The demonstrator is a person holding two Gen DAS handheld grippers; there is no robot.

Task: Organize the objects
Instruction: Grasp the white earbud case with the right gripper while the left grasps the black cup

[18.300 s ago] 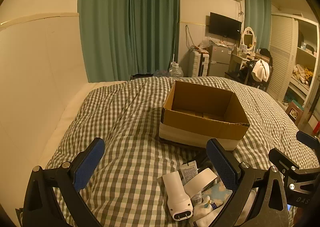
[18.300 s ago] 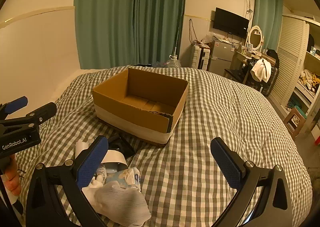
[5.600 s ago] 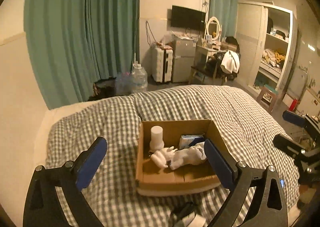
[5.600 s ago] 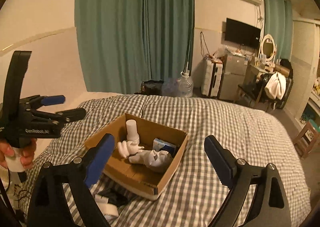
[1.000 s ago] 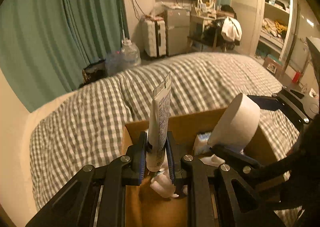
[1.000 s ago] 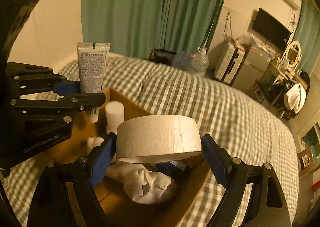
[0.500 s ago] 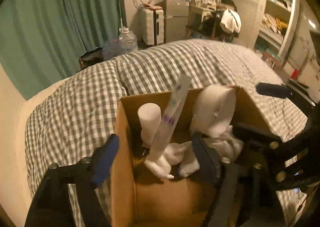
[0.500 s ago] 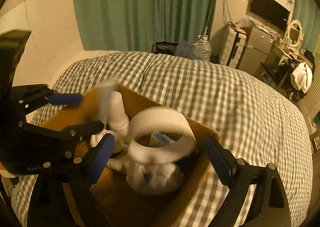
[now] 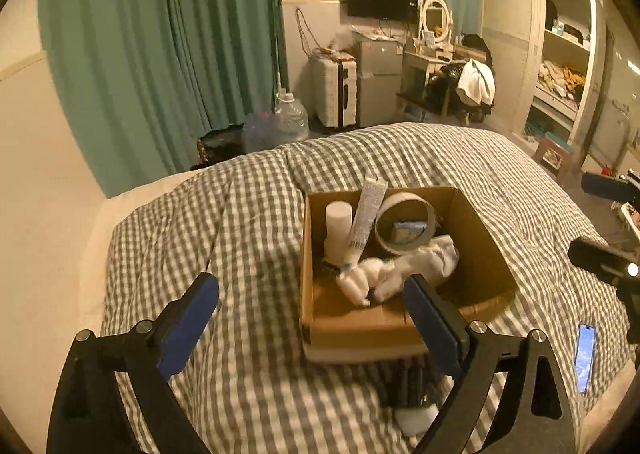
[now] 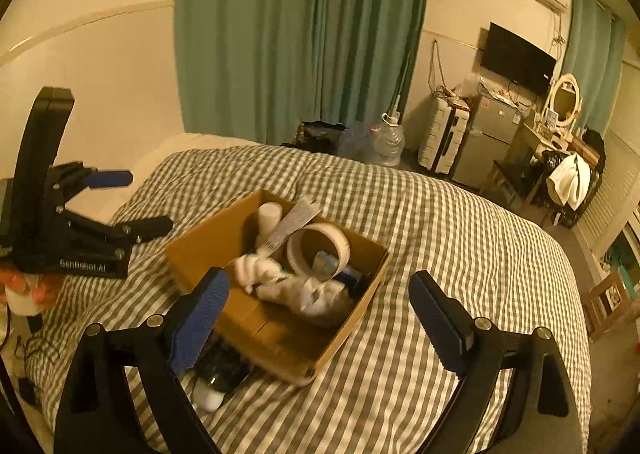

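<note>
An open cardboard box [image 9: 476,230] [image 10: 208,238] sits on the checked bed. Inside it stand a white cylinder bottle [image 9: 338,222] [image 10: 269,216], a tube [image 9: 366,214] [image 10: 294,224] leaning on it, a tape roll [image 9: 404,222] [image 10: 318,246], a small blue-white pack [image 9: 408,230] and white cloth [image 9: 396,274] [image 10: 304,292]. My left gripper [image 9: 312,318] is open and empty, above the bed in front of the box; it also shows at the left of the right wrist view [image 10: 132,200]. My right gripper [image 10: 320,318] is open and empty, over the box's near corner.
A dark object with a white end [image 9: 412,398] [image 10: 218,374] lies on the bed against the box's near side. A phone [image 9: 585,358] lies at the bed's right edge. Green curtains, a suitcase, a fridge and a dresser stand beyond the bed.
Both grippers have let go and pulled back up from the box. The tube and the tape roll now rest inside the box.
</note>
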